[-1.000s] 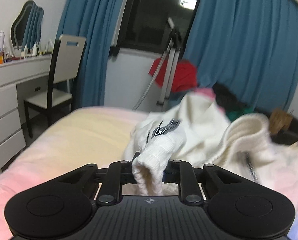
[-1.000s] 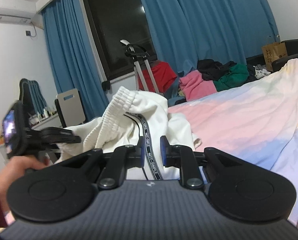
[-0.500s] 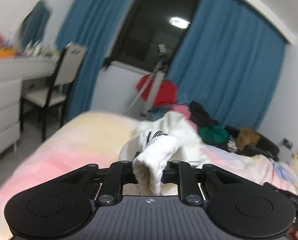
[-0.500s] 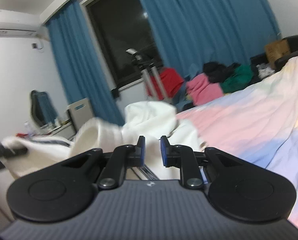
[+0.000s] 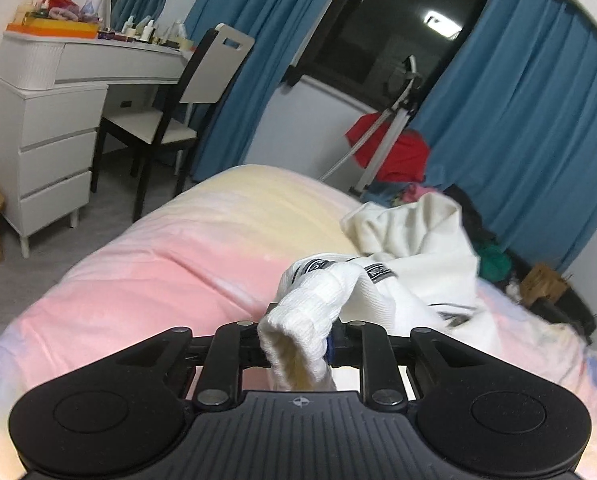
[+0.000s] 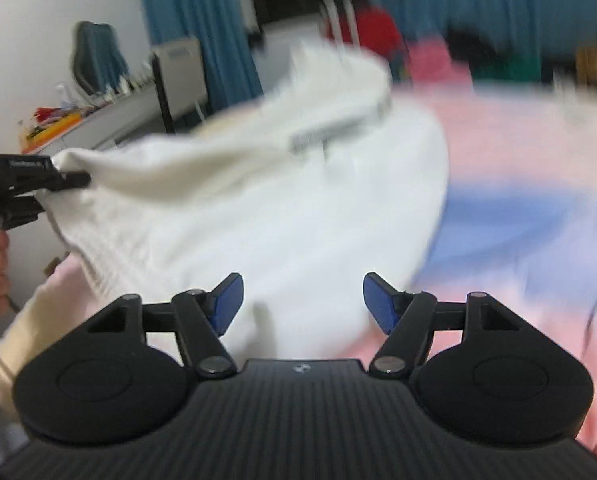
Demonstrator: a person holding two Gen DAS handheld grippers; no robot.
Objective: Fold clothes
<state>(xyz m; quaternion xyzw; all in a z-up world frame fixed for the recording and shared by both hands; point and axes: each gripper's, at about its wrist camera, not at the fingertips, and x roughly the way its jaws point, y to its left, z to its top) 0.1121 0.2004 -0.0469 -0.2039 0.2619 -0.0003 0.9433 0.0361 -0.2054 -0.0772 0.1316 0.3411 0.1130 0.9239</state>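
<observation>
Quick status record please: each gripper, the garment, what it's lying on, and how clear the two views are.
left gripper: jaws opening, ribbed cuff of the white garment between them, pads on the cloth
right gripper: jaws opening wide, blue pads apart, gripping nothing
garment: white, black-and-white lettered band, stretched from the left gripper across the bed
bed: pink, yellow and blue cover
behind: blue curtains, dark window, pile of coloured clothes
view quality: left wrist sharp, right wrist motion-blurred
fold status: no neat fold visible yet

garment (image 5: 414, 264) on bed (image 5: 186, 264) — chair (image 5: 186, 92) behind
</observation>
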